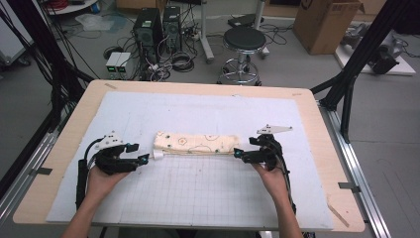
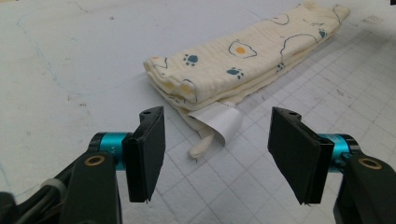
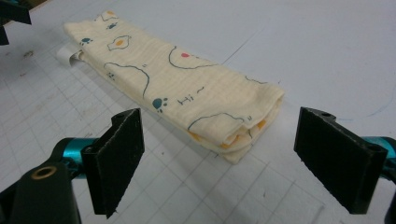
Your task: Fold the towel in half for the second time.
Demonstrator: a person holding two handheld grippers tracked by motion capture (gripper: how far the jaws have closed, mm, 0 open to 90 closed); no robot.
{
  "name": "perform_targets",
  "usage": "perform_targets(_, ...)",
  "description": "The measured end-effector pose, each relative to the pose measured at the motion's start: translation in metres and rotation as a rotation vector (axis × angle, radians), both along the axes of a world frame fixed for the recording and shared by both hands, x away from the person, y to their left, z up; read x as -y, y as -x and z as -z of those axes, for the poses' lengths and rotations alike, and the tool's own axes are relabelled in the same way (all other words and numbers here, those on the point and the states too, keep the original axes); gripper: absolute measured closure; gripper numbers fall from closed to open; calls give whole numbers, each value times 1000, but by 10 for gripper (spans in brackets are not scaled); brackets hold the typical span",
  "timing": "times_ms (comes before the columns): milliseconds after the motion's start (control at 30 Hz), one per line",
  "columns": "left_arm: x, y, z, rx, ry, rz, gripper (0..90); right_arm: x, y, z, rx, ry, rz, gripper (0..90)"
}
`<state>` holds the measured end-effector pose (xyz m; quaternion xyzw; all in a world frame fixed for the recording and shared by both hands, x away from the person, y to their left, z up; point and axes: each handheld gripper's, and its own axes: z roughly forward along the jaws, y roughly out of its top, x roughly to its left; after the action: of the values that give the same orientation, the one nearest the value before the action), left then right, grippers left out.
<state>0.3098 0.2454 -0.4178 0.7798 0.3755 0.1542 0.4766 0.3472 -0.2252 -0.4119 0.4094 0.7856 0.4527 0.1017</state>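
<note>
A folded cream cloth (image 1: 195, 144) printed with eggs and paw marks lies as a long strip across the middle of the white gridded mat (image 1: 198, 193). A white label (image 2: 218, 122) sticks out of its left end. My left gripper (image 1: 140, 154) sits just left of that end, open, with nothing between its pads (image 2: 148, 151). At the strip's right end my right gripper (image 1: 237, 153) is open too, and the cloth's folded end (image 3: 243, 135) lies a little beyond its pads (image 3: 120, 156), untouched.
The mat covers a wooden table (image 1: 317, 124). Beyond the table's far edge stand a black stool (image 1: 243, 42), computer towers (image 1: 157, 29) and a cardboard box (image 1: 324, 22) on the floor. Black frame posts (image 1: 354, 74) rise at both sides.
</note>
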Motion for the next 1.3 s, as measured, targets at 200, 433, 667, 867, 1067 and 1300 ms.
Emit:
perform_targets(200, 1, 8, -1, 7, -1, 12, 357, 2, 7, 1, 12, 6, -1, 146)
perform_targets(433, -1, 17, -1, 16, -9, 10, 341, 7, 16, 4, 8, 9, -1, 125)
perform_targets(667, -3, 24, -1, 23, -9, 3, 321, 8, 27, 6, 31, 18, -9, 125)
perform_targets(867, -4, 28, 0, 31, -5, -4, 319, 13, 34, 10, 28, 11, 1, 125)
perform_targets(1067, -4, 32, -1, 37, -11, 0, 313, 16, 38, 11, 27, 18, 8, 125)
perform_targets(1300, -7, 35, 0, 37, -10, -7, 307, 16, 43, 13, 34, 23, -1, 125)
